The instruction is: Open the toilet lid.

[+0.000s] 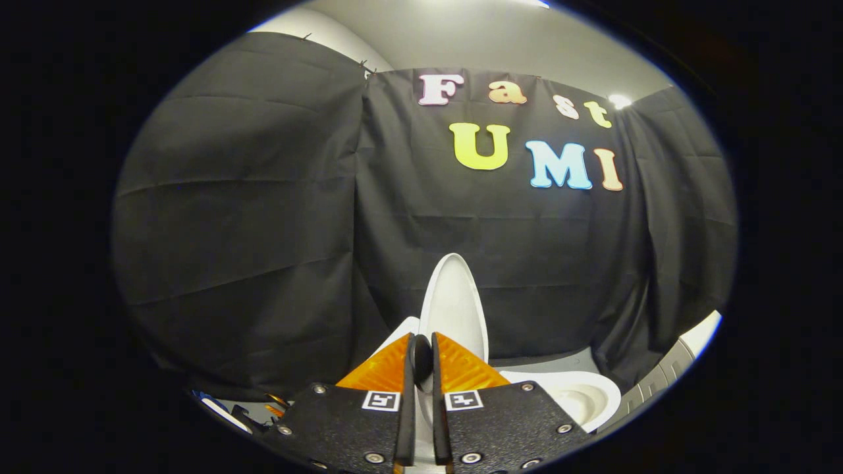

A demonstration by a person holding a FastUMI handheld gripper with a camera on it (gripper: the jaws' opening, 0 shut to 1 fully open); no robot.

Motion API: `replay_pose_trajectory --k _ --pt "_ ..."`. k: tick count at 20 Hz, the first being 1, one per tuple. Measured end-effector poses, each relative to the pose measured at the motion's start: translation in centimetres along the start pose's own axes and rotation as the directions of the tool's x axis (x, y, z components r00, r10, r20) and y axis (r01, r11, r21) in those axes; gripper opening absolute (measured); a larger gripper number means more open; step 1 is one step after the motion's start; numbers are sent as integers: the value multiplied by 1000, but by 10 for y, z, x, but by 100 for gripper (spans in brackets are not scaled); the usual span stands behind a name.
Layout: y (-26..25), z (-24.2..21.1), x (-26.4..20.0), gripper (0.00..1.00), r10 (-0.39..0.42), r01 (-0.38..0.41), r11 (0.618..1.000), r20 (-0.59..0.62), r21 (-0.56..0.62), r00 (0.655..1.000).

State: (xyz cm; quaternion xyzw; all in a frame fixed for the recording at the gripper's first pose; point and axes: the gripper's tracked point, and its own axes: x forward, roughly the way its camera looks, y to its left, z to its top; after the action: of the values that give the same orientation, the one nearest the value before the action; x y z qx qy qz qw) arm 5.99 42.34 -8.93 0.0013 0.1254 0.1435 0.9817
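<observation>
Here's the gripper, seen from right behind its two fingers. Each finger sits on a broad black plate, angular in outline, widening toward the camera. Silver round-headed screws dot those plates, at the corners and along the near edge. A small square black-and-white marker sticks on each plate, one either side of the narrow slot between them. The finger faces carry a ribbed, ridged texture, and a dark rounded knob shows in the slot.
</observation>
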Motion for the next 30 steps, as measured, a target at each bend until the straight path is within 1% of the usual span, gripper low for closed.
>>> replay_pose_trajectory --k 2,3,5,7,10,12,15,19,24,28,30 --pt "5 2 -4 23 77 -76 995 -11 67 997" --pt "3 5 -12 29 94 -93 989 -4 115 996" --pt "-12 19 -28 62 80 -83 980 21 182 997" --pt "-18 23 -44 95 90 -97 970 43 224 995" --pt "-25 43 -78 96 139 -162 955 104 250 985" --pt "-40 59 -100 96 144 -173 961 144 214 979" --pt "-80 81 -128 96 109 -144 976 208 163 972" --pt "-139 91 -160 96 75 -106 989 261 106 962" --pt "-225 93 -179 96 25 -38 998 293 39 956" --pt "-294 94 -200 96 -23 22 1000 322 7 947" --pt "-325 93 -207 95 -49 48 999 326 14 944"
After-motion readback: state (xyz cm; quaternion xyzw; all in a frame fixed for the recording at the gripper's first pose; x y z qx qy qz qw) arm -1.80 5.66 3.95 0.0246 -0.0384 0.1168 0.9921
